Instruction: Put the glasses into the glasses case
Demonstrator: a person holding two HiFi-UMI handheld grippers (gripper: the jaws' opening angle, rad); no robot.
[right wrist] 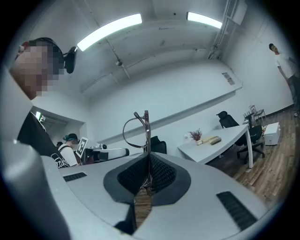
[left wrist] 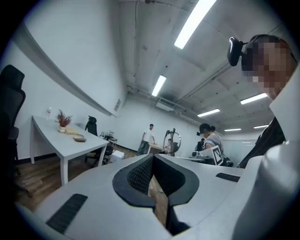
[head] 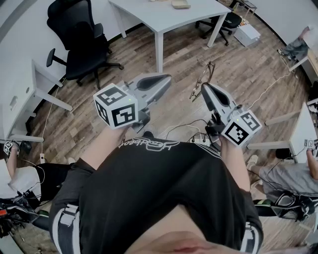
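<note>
- Quickly, from the left: black office chair (head: 79,44) stood on the wood floor, clear of both grippers and not part of the job.
- Left gripper (head: 166,78) was held level in front of the person's body. Its jaws were brought together at the tips with nothing between them, only floor showing through the gap behind the pads. Judged as the idle hand, kept free probably to open or steady the case.
- White table (head: 149,12) sat well ahead of the grippers. A tan item (head: 180,4) lay on its far edge, too small to tell whether it was the case.
- Glasses case: not identified in any view, so whether it was open and what it held could not be told. Task judged as early, with the glasses not yet in.
- Glasses (right wrist: 146,131) were in the air, sticking out beyond the right jaw tips, over the floor and short of the table. One lens ring stood out to the side.
- Right gripper (head: 202,86) was also level, jaws pinched tight on a thin metal part of the frame. Which part could not be told. The grip at the pad tips was likely meant to keep the lenses clear. Being narrow, it could let the frame swing or slip.
</note>
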